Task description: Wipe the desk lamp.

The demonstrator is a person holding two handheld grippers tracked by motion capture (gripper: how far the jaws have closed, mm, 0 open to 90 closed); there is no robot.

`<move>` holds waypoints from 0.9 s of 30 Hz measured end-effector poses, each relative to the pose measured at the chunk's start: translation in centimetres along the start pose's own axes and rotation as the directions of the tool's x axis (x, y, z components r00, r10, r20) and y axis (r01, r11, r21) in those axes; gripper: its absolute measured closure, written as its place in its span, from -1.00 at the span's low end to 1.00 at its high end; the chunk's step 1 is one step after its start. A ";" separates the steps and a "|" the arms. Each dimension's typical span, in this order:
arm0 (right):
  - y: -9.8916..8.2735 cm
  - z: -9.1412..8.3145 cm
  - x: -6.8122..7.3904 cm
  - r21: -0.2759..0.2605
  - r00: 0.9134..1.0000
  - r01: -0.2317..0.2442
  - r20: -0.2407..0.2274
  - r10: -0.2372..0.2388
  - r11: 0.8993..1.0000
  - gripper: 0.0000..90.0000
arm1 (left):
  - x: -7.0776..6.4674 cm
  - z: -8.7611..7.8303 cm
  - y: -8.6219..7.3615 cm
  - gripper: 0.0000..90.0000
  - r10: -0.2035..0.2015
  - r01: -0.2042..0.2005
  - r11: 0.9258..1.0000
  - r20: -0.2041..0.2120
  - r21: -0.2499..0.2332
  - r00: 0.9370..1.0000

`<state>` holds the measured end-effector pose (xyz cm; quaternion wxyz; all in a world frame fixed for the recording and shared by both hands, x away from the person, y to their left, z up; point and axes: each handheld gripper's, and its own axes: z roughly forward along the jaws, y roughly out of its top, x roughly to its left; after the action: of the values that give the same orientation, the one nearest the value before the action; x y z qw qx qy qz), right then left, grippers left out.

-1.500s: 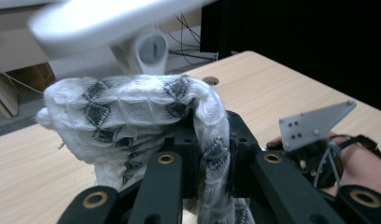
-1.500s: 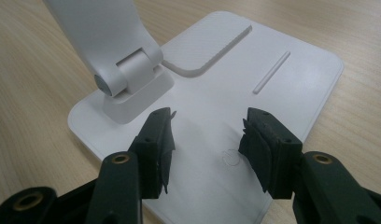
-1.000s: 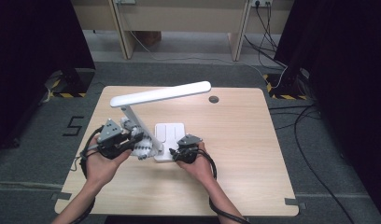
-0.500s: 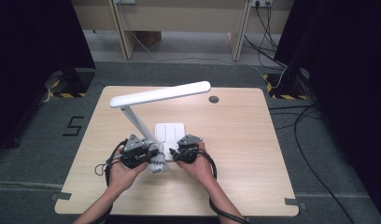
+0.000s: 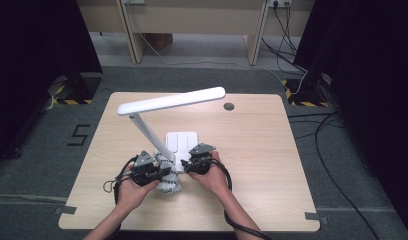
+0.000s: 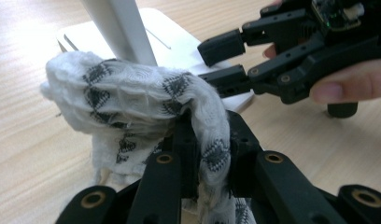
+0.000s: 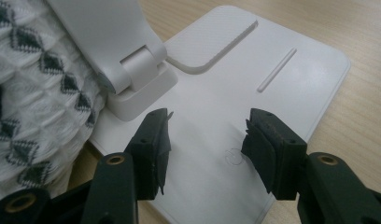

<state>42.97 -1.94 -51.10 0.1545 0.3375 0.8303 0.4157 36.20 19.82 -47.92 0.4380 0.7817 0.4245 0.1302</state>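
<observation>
White desk lamp (image 5: 167, 112) stands mid-bench (image 5: 272, 165). Left gripper (image 5: 159, 172), by lamp base (image 5: 181, 142) at the stem foot, clamps a white patterned cloth (image 6: 132, 102). Right gripper (image 7: 205, 140) hovers over the base w/ nothing between its jaws, which have just been opening. Risk: cloth snags the hinge & tips the lamp.

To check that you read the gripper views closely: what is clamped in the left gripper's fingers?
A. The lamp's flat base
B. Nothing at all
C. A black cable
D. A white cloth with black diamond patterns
D: in the left gripper view, the left gripper has its fingers pinched on the patterned cloth, which bunches up beside the lamp's arm.
</observation>
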 end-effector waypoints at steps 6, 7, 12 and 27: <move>0.4 -0.1 0.0 0.036 1.000 -0.002 -0.013 0.003 0.999 0.04 | 0.4 -0.6 -0.4 0.70 -0.009 0.009 1.000 0.003 0.012 1.000; 0.5 -0.2 -0.1 0.049 1.000 -0.015 -0.019 0.016 0.999 0.05 | 0.5 -0.8 -0.5 0.70 -0.013 0.013 1.000 0.001 0.014 1.000; 0.6 -0.9 -0.6 0.070 0.999 -0.047 -0.020 0.049 0.996 0.10 | 1.2 -1.2 -0.7 0.70 -0.026 0.026 0.999 -0.007 0.019 1.000; -1.1 -4.6 -2.3 0.061 0.997 -0.070 0.014 0.070 0.996 0.35 | 1.8 -0.6 -0.6 0.71 -0.075 0.076 0.997 -0.026 0.034 0.997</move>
<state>41.63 -6.70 -49.23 0.1344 0.3734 0.8293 0.3933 36.62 21.75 -48.40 0.4236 0.7709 0.4615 0.1158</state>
